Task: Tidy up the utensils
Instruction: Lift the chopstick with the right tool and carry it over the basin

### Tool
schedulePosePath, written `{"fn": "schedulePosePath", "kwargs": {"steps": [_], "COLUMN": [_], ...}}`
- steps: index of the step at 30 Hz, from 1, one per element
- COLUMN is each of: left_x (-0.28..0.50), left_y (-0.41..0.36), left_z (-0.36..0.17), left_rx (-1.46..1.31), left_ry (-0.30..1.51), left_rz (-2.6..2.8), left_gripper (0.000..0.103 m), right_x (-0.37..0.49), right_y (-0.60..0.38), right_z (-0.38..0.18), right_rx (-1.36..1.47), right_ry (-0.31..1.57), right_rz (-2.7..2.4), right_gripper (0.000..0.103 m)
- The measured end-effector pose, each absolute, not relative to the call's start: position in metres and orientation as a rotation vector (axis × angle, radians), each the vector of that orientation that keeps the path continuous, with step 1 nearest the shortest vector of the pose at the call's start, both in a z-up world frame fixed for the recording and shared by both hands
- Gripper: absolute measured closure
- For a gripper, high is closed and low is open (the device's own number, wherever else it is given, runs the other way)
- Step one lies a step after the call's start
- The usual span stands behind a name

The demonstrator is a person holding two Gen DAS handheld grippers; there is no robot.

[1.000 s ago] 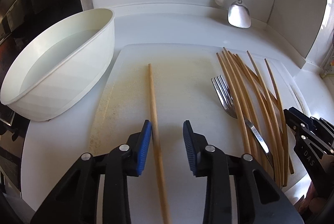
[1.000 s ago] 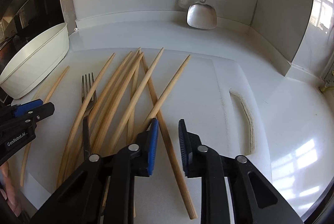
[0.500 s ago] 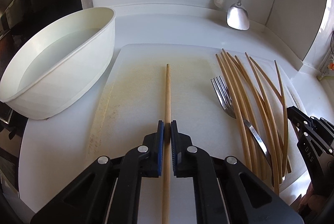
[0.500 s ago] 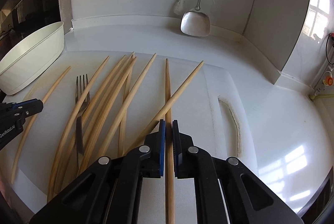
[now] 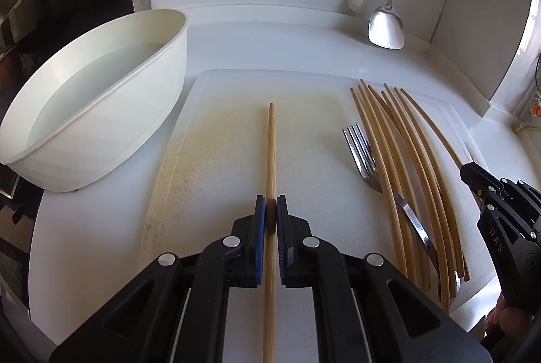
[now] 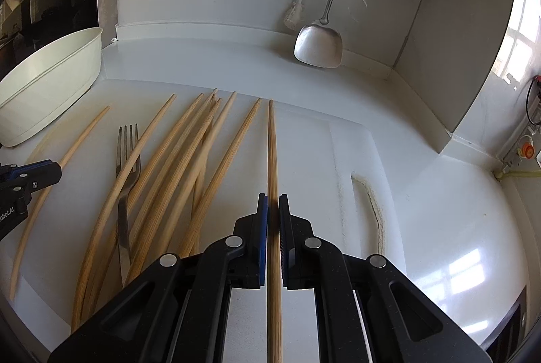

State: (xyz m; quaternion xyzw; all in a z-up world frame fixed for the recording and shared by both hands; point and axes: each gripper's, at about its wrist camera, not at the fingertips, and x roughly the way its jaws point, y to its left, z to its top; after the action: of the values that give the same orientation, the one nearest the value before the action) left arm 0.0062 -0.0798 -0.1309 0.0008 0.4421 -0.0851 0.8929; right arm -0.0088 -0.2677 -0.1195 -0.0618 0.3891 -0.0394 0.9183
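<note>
On a white cutting board [image 5: 304,85] lie several wooden chopsticks [image 5: 399,160] and a metal fork [image 5: 361,156]. My left gripper [image 5: 271,204] is shut on a single chopstick [image 5: 271,146] that points straight ahead over the board's left part. My right gripper [image 6: 273,204] is shut on another chopstick [image 6: 272,146] at the right edge of the pile of chopsticks [image 6: 175,166]. The fork [image 6: 126,156] lies among them. In the right wrist view the left gripper [image 6: 40,172] shows at the left edge; the right gripper's tip [image 5: 473,170] appears in the left wrist view.
A white oval bowl [image 5: 101,85] stands left of the board. A steel spatula [image 5: 387,24] and a brush hang on the back wall. The board's handle slot [image 6: 370,207] is to the right. The white counter [image 6: 456,227] runs on to the right, towards a window.
Both grippers have shut, each on a chopstick. Each held chopstick has swung from a slant to straight ahead between the pads. The right view has tilted up slightly.
</note>
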Motion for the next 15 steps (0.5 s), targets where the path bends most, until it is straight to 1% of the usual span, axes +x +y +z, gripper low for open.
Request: {"fn": "schedulePosePath", "kwargs": {"steps": [9,15], "left_x": [0.005,0.002], "left_y": [-0.076,-0.075], "left_z": [-0.121,-0.111], "left_rx": [-0.023,-0.029], "left_ry": [0.911,0.898], "left_rz": [-0.177,-0.181], "left_gripper": [0.096,0.096], "right_x": [-0.018,-0.019], "right_y": [-0.271,-0.284], "right_z": [-0.104,-0.109], "right_rx": [-0.089,-0.044], "right_ry": [0.770,0.779], "right_rz": [-0.087,-0.104], "right_gripper": [0.097,0.097]}}
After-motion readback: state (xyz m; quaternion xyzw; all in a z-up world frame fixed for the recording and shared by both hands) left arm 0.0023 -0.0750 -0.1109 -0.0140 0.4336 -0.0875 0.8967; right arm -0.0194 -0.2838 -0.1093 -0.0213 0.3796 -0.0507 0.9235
